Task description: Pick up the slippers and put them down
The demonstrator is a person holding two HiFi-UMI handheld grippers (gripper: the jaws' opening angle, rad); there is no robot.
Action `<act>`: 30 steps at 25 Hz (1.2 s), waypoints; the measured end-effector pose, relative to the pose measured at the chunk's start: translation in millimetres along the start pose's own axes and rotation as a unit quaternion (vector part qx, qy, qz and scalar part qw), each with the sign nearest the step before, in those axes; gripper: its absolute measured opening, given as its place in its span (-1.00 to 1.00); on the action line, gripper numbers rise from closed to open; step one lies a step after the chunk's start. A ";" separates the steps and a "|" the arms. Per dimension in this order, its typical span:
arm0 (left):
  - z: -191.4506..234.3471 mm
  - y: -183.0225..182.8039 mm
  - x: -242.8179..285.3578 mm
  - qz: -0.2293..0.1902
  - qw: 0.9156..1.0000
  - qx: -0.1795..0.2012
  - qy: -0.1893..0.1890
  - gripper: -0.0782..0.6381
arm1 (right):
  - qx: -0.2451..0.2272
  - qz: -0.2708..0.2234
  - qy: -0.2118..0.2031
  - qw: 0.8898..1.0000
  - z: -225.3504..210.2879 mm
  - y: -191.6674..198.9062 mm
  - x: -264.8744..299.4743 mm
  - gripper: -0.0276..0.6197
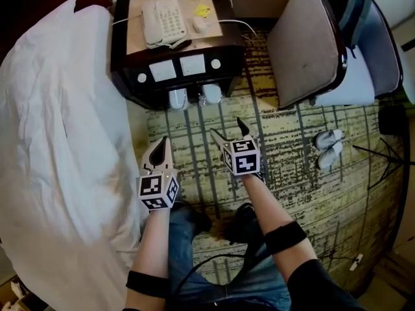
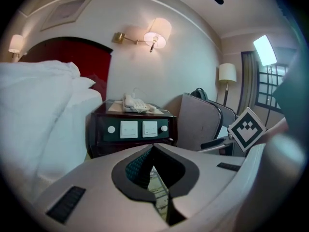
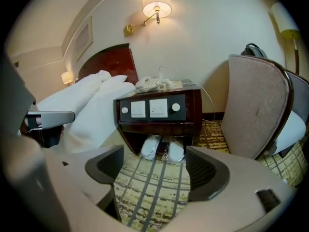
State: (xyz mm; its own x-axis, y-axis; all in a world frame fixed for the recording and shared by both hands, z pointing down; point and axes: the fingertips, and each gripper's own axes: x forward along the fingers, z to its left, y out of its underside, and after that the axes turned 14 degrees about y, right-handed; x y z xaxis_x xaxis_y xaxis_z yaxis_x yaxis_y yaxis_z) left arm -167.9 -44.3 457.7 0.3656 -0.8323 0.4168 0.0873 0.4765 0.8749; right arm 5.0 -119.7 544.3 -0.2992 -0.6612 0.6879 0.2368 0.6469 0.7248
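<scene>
Left gripper: jaws closed, empty. Right gripper: jaws wide, empty, facing the pair of white wrapped slippers under the dark wooden nightstand. Step: approach. Next: reach in and close on a slipper.

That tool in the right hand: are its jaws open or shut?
Open. The right gripper has its jaws wide apart with only carpet between them; the slippers lie ahead, under the nightstand.
</scene>
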 end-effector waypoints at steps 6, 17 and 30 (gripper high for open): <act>37.0 57.2 59.3 -0.012 1.000 -0.001 -0.007 -0.78 | -0.008 0.012 0.014 1.000 -6.8 47.2 91.1 0.58; 96.3 162.5 173.2 -0.011 1.000 0.008 -0.015 -0.78 | -0.020 0.013 0.047 0.999 -24.2 97.2 259.1 0.77; 131.3 205.8 218.0 -0.016 0.999 0.032 -0.018 -0.78 | -0.002 0.008 0.084 0.996 -33.1 122.5 348.8 0.78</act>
State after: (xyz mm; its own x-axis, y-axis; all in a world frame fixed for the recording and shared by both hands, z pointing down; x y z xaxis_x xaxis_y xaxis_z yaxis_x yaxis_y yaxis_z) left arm -192.0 -164.9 761.1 0.3301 -0.8568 0.3962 0.0387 0.4316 0.9012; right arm -39.8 -283.6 874.2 -0.1361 -0.7061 0.6949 0.2443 0.6558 0.7143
